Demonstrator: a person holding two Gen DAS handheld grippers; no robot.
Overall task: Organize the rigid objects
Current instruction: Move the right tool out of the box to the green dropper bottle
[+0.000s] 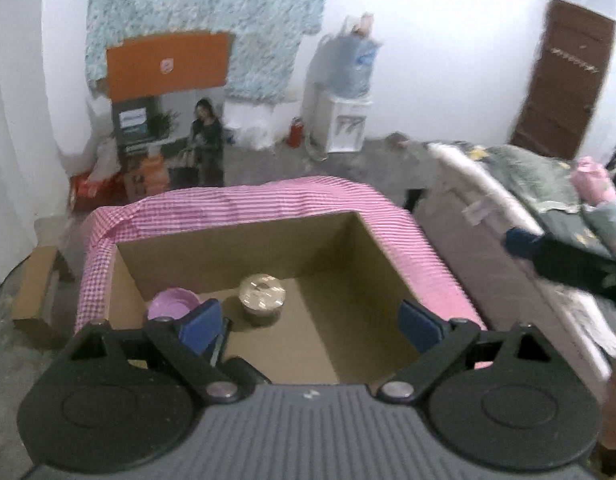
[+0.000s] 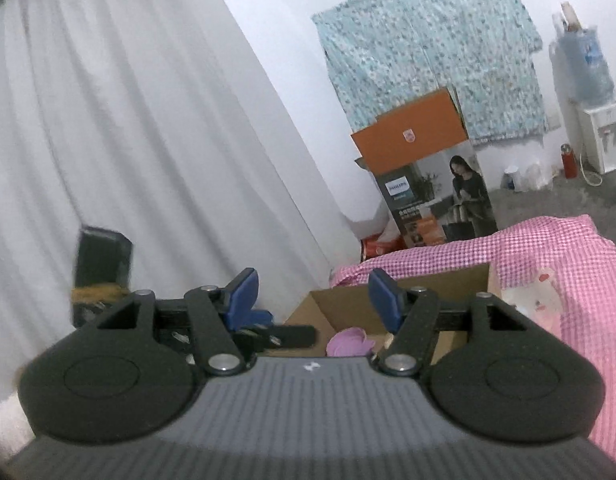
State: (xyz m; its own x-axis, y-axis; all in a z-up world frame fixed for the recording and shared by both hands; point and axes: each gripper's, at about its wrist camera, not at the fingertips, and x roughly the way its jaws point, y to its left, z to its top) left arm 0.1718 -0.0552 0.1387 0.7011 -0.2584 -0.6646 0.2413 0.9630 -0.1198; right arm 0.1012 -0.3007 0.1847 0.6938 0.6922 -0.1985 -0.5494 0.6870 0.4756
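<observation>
Cardboard box — purple bowl, silver tin inside — under gaping left claw

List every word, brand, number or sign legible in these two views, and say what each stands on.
"PHILIPS": white panel on the tall appliance carton by the wall, right wrist view.
Smaller print under it on that carton: too small to read.
Badge on the carton's orange flap: a shield-like mark, its lettering blurred.
Label on the water bottle atop the dispenser: blurred.
Left wrist view: the same carton, all print blurred.
</observation>
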